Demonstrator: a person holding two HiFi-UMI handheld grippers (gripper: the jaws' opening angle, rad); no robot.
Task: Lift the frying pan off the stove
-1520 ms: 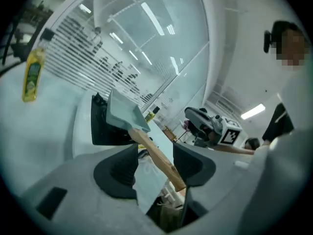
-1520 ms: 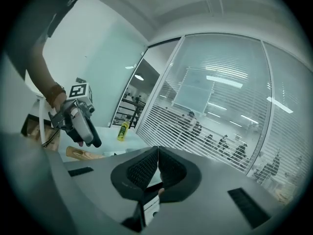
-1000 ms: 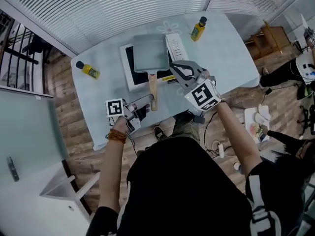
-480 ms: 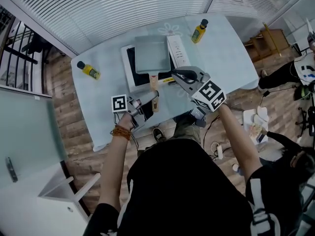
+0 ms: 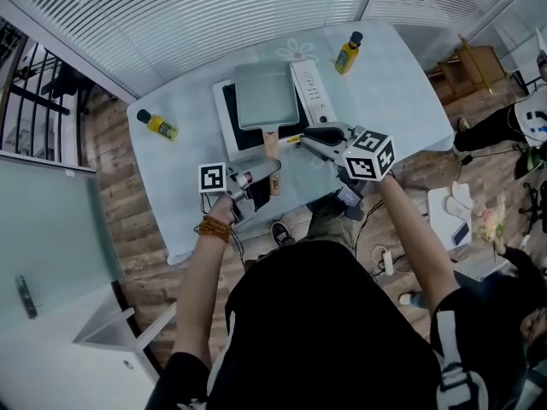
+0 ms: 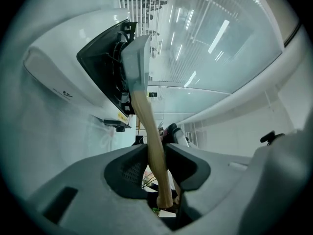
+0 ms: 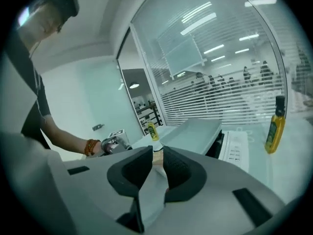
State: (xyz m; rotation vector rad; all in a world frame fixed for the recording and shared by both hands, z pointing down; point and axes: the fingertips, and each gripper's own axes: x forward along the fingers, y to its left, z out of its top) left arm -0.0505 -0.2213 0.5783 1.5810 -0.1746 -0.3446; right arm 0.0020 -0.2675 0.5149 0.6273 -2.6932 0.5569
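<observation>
A square grey frying pan sits on the white induction stove, its wooden handle pointing toward me. My left gripper has just been closing and is now shut on that handle, which runs between both pads up to the pan. My right gripper hovers beside the handle's base at the stove's near edge. Its jaws have just been opening and stand a narrow gap apart with nothing gripped. The pan lies just beyond them.
Two yellow bottles stand on the pale table: one at the far right, one at the left. The stove's control strip lies right of the pan. The table's front edge is close to my hands.
The left gripper has slid onto the wooden handle and closed on it. The right gripper has rolled, sunk and come nearer the handle's base, its jaws parting slightly.
</observation>
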